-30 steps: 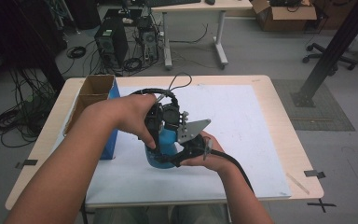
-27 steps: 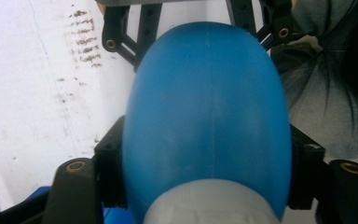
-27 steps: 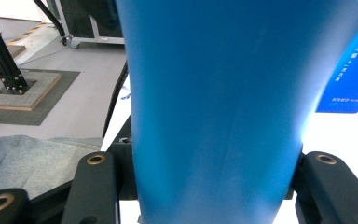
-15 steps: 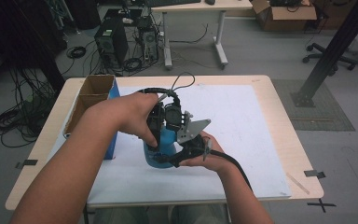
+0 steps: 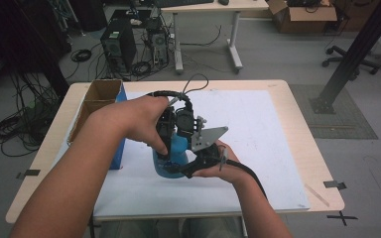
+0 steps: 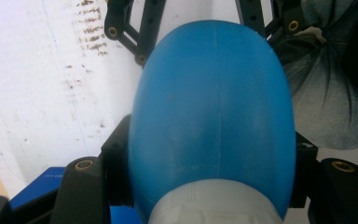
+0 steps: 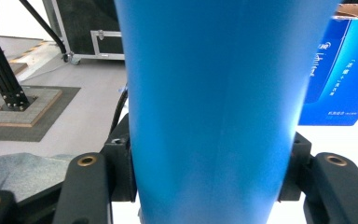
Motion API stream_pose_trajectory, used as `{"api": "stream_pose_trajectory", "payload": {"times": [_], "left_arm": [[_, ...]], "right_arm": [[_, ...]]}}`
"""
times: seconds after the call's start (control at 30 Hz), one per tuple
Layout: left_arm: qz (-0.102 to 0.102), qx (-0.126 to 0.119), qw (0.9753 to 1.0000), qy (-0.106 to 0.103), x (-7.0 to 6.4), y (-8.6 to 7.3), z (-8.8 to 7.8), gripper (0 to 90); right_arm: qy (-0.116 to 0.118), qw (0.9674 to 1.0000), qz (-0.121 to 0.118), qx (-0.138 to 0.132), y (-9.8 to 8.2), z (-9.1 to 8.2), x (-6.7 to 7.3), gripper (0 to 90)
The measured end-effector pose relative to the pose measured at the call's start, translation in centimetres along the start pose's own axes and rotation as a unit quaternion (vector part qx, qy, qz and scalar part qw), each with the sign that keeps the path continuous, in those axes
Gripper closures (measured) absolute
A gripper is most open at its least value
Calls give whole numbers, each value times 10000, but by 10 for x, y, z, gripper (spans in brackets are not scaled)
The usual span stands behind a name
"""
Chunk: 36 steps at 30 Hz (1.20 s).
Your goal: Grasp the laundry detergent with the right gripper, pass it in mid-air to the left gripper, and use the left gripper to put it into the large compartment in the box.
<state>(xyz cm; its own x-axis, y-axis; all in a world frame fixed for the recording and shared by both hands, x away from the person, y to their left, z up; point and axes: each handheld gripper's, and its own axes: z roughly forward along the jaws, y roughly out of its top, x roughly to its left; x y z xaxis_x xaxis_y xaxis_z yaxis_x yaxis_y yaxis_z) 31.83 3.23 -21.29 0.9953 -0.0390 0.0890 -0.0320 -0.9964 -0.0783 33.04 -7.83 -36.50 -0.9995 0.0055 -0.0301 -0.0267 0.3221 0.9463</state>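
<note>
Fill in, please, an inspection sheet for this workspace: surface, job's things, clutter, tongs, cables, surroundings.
Surface: wooden table under a white sheet, which is scuffed in places.
Job's things: blue bottle with a white cap, held above the sheet.
Clutter: open blue box at the table's left edge.
Tongs: left tongs shut on the bottle near its cap; right tongs have just been opening, their pads at the bottle's sides.
Cables: one black cable trails from the right tongs; loose coils lie on the floor at left.
Surroundings: computer towers, desk, black post.
</note>
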Motion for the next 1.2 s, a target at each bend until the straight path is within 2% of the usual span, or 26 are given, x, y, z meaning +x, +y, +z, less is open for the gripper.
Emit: {"api": "stream_pose_trajectory", "payload": {"times": [0.07,0.33,0.37,0.5,0.7,0.93,1.2], "left_arm": [[-32,1,10000,5,1,-1,0,383],[-10,29,10000,14,1,-1,0,382],[-11,39,10000,-1,1,-1,0,382],[-45,80,9999,-53,1,0,-1,382],[-44,122,9999,-59,2,1,0,382],[-27,220,9997,-101,3,3,1,382],[-37,59,10000,-71,4,1,-1,382]], "right_arm": [[-21,9999,96,-38,-1,0,0,343],[-87,9998,173,-64,-2,-3,-1,270],[-94,9998,189,-69,-1,-3,-1,239],[-102,9997,231,-47,-1,-4,0,209],[-165,9991,379,-31,0,-7,0,85],[-99,9994,323,-4,3,-12,0,23],[-92,9996,249,79,8,-22,0,0]]}}
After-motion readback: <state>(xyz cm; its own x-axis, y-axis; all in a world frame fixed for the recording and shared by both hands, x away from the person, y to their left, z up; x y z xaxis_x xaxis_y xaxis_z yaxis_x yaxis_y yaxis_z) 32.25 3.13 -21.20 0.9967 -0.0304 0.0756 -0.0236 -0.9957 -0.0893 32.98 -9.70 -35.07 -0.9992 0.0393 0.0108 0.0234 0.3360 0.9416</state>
